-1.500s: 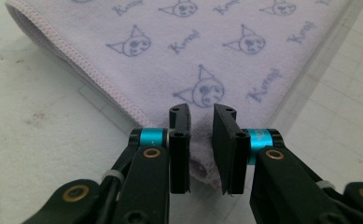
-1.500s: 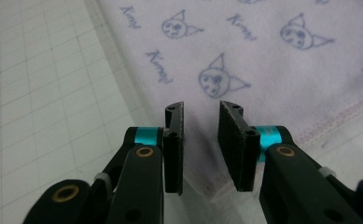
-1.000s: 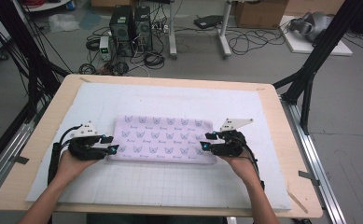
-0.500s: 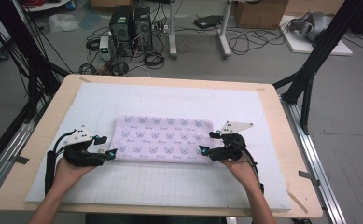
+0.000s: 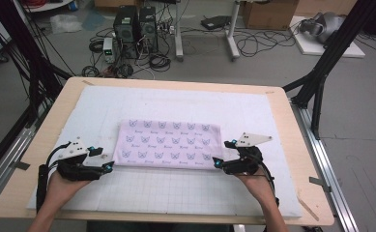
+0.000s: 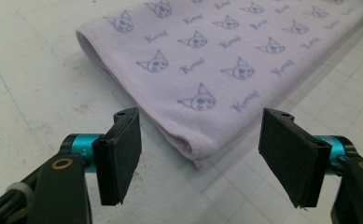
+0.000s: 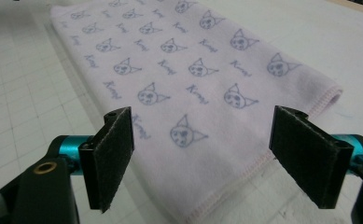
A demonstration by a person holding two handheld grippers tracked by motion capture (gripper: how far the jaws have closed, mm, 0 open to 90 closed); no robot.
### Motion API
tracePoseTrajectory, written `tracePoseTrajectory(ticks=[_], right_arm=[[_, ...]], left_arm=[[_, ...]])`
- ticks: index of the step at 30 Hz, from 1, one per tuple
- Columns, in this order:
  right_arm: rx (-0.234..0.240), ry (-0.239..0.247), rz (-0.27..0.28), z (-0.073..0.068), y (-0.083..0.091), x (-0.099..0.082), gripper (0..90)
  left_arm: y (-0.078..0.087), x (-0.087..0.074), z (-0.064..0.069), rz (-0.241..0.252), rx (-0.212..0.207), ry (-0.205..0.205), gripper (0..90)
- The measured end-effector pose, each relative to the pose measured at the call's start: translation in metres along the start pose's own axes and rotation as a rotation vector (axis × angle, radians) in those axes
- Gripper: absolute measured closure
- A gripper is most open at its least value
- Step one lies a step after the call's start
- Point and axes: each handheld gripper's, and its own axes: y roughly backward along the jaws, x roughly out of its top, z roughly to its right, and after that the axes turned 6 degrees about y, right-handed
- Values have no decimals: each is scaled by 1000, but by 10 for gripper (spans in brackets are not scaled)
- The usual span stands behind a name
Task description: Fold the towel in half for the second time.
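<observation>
The towel (image 6: 226, 65) runs past the left gripper view's top edge.

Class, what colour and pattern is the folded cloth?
Cloth: pale lilac with bluish cat faces and script words; right gripper view.

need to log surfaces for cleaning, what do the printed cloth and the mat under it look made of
The pale lilac folded cloth with the cat-face print looks like soft, matte microfibre or fleece: a fine nap and a stitched hem along its edge. The white gridded mat beneath looks like thin foam or felt-like sheet, matte and scuffed; which of these is unclear. It lies on a light wooden tabletop.
</observation>
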Motion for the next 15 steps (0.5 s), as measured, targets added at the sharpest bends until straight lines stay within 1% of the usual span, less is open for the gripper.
tracePoseTrajectory(ticks=[3, 5, 7, 9, 12, 14, 15], right_arm=[[-3, -7, 1, -2, 6, -6, 197], [-18, 0, -2, -3, 10, -11, 186], [-17, -9, 5, -4, 15, -14, 179], [-28, -7, 12, -5, 20, -16, 173], [-37, -17, 21, -8, 26, -19, 167], [-44, -19, 23, -10, 30, -21, 159], [-46, -23, 21, -11, 31, -22, 154]], left_arm=[[4, -3, 1, 2, 4, 8, 287], [6, -5, 2, 3, 5, 3, 278], [9, -7, 3, 9, 9, 0, 273], [11, -8, 4, 13, 13, -1, 268], [13, -10, 3, 14, 13, 3, 260], [14, -11, 3, 16, 8, 14, 257], [14, -11, 2, 17, 10, 10, 253]])
